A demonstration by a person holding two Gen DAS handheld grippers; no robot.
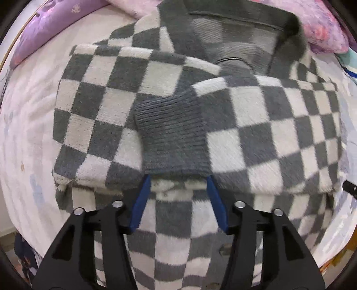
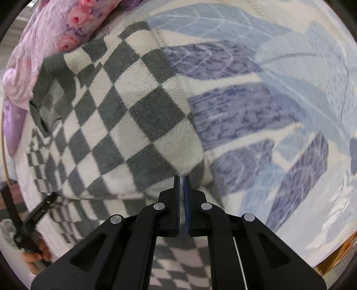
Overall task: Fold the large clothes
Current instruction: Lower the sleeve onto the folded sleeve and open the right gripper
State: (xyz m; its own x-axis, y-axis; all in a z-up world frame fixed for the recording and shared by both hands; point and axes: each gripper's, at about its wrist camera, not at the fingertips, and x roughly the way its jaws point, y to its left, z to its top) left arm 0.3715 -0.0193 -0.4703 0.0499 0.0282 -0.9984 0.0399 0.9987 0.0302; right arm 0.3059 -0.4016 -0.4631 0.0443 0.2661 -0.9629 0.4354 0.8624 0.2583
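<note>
Left hand-held gripper spread apart above grey ribbed cuff, gripping nothing, right hand-held gripper nearly closed, empty, checkered sweater half-folded on floral bed sheet, pink pillow beside collar.

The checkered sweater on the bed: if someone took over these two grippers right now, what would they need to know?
Left gripper: open, empty, just above the grey ribbed cuff.
Right gripper: nearly closed, nothing visibly between its pads, over the sweater's side edge where it meets the blue leaf-print bedsheet.
Checkered sweater: flat on the bed, collar toward the pink and purple pillows.
Done: both sleeves lie folded across the body, the cuff at the middle.
Left: probably fold the hem up toward the collar, then smooth.
</note>
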